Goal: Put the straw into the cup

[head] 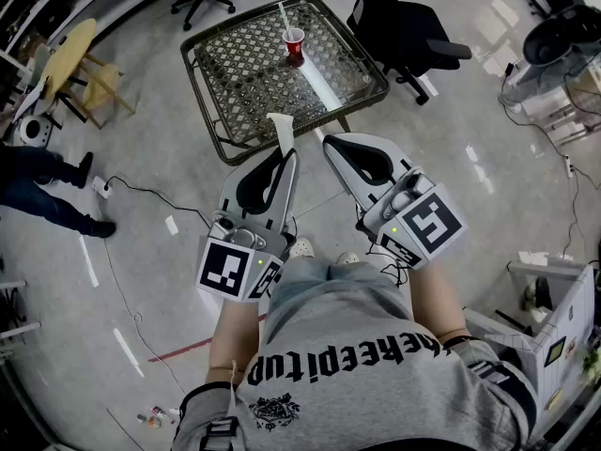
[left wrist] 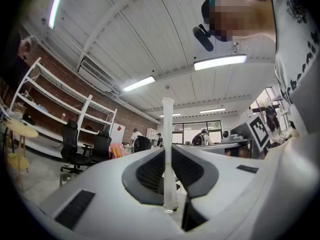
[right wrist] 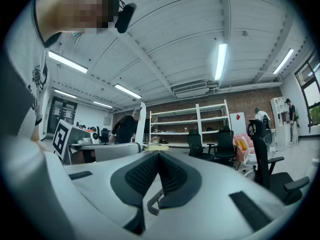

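Note:
A red cup stands upright near the far middle of a lattice-topped table. My left gripper is shut on a white straw, which sticks out beyond the jaw tips. In the left gripper view the straw rises upright from between the closed jaws of that gripper. My right gripper sits just to its right, jaws closed together with nothing held. The right gripper view shows its pads pressed together and the straw off to the left. Both grippers are held near my body, well short of the table.
Black office chairs stand at the table's far and right sides. A yellow round table and a person's legs are at the left. Cables run over the floor. A cart with equipment is at the right.

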### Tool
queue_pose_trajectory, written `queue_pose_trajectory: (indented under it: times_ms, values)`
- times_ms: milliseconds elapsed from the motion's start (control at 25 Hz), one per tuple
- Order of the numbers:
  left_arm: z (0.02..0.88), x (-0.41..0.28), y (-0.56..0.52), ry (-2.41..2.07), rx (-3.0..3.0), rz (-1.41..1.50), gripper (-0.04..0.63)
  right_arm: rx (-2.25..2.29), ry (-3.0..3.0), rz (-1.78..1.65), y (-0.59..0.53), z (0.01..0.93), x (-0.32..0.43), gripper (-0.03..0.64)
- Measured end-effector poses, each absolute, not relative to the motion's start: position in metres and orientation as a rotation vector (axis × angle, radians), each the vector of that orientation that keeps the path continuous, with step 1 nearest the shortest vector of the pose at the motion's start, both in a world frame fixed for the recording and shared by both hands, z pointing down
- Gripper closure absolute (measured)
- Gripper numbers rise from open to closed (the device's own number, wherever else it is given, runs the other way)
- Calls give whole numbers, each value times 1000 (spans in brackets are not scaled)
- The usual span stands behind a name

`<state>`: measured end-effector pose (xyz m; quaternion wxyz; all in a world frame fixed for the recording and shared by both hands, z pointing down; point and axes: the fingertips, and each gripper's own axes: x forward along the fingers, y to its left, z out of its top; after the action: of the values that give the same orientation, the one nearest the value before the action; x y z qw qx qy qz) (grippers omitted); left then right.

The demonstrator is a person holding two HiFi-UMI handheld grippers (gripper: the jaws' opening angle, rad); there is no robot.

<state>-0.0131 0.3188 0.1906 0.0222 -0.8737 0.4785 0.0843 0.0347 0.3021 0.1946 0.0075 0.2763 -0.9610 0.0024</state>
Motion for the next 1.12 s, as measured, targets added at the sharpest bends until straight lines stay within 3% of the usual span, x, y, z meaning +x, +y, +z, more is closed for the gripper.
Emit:
queue_pose_trajectory:
  times_ms: [1120]
  values:
    - [203, -50, 272, 1358, -2774, 303, 511, 1021, -2912, -5, 265, 211, 5, 606]
